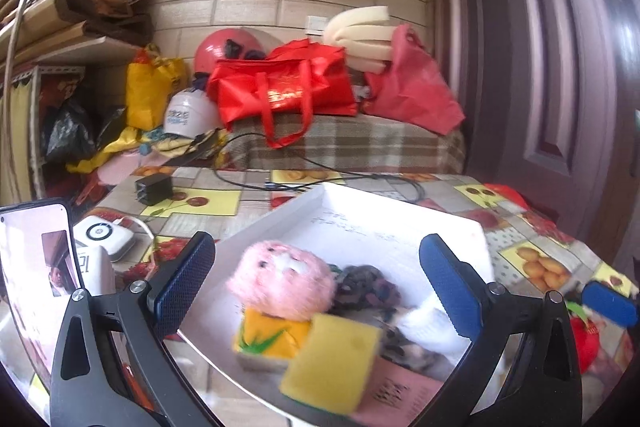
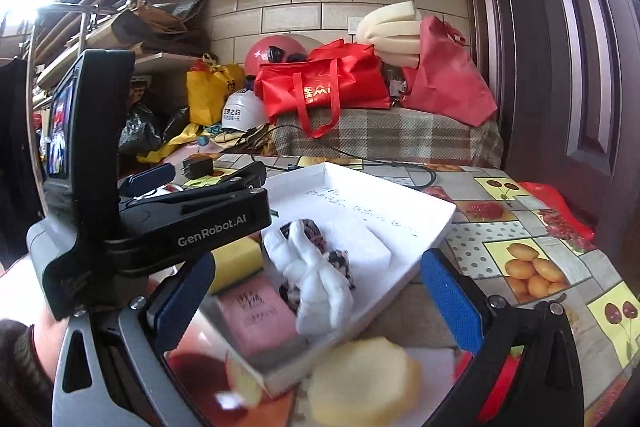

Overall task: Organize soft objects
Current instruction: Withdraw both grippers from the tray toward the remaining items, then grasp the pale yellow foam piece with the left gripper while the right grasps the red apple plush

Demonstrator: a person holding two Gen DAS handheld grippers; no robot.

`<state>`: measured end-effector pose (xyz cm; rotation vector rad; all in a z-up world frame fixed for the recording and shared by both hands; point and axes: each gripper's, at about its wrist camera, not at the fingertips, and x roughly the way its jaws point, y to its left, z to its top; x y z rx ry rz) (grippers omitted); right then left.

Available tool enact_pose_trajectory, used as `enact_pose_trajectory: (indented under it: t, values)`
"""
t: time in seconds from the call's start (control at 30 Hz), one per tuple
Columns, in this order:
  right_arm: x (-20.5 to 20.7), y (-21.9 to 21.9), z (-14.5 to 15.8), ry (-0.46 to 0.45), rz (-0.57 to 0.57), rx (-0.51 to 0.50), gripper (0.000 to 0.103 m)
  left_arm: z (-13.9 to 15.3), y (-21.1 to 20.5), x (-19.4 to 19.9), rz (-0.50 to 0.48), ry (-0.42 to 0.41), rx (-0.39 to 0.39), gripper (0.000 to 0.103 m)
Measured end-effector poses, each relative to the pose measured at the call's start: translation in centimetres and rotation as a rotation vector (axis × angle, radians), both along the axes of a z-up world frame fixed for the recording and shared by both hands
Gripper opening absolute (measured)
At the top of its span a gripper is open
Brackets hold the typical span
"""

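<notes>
Left hand-held gripper (image 1: pixel 316 279) hanging agape over white tray (image 1: pixel 400 223); right hand-held gripper (image 2: pixel 316 291) likewise, empty. I'm eyeing yellow sponge (image 1: pixel 332 363) at tray's 6 o'clock: light, squashy; pinching its flat faces.

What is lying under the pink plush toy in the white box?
The pink plush toy rests on an orange-yellow block with a green leaf print, inside the white box. How far that block reaches beneath the toy is covered.

Both tools (image 1: pixel 320 279) (image 2: pixel 320 291) wide open
</notes>
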<state>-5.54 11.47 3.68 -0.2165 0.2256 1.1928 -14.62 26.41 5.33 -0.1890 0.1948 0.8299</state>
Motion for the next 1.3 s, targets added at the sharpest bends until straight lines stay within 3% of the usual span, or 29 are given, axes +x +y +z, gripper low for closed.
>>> enact_pose_trajectory:
  t: [0.27,0.37,0.5,0.67,0.7,0.77,0.87,0.93,1.07,1.17,1.23,1.3]
  values:
    - [6.4,-6.7,0.1,0.027,-0.159,-0.005,0.103,0.1,-4.5,1.1,-0.206,0.039,0.026,0.103]
    - [9.2,-8.7,0.0,0.033,-0.234,-0.028,0.103,0.1,-6.2,1.8,-0.345,0.067,0.007,0.103]
    - [11.2,-9.6,-0.3,0.112,-0.193,-0.064,0.103,-0.4,-8.7,3.5,-0.562,0.172,-0.023,0.103]
    - [10.3,-7.2,-1.2,0.106,-0.063,-0.187,0.102,-0.7,-11.4,4.6,-0.699,0.248,0.005,0.102]
    - [9.9,-6.3,-1.5,0.091,-0.056,-0.219,0.102,-0.8,-11.9,4.7,-0.722,0.259,0.006,0.098]
    - [9.8,-5.0,-1.8,0.08,-0.071,-0.247,0.099,-0.9,-11.8,5.1,-0.681,0.279,0.004,0.088]
    - [11.0,-4.4,-2.4,0.145,-0.084,-0.273,0.098,-0.9,-10.5,5.2,-0.686,0.254,-0.065,0.088]
    - [12.0,-4.4,-2.6,0.198,-0.083,-0.278,0.092,-0.9,-10.4,4.9,-0.702,0.236,-0.071,0.088]
    - [13.4,-4.5,-3.1,0.301,-0.043,-0.28,0.091,-0.9,-11.2,4.9,-0.724,0.249,-0.05,0.088]
    - [12.8,-3.2,-3.8,0.306,0.016,-0.356,0.089,-1.2,-11.6,5.1,-0.777,0.264,-0.068,0.088]
    - [12.1,-2.9,-3.8,0.285,0.04,-0.374,0.065,-1.4,-11.9,5.6,-0.802,0.293,-0.089,0.088]
    - [12.2,-3.2,-3.7,0.284,0.022,-0.367,0.064,-1.7,-12.6,6.3,-0.788,0.345,-0.081,0.088]
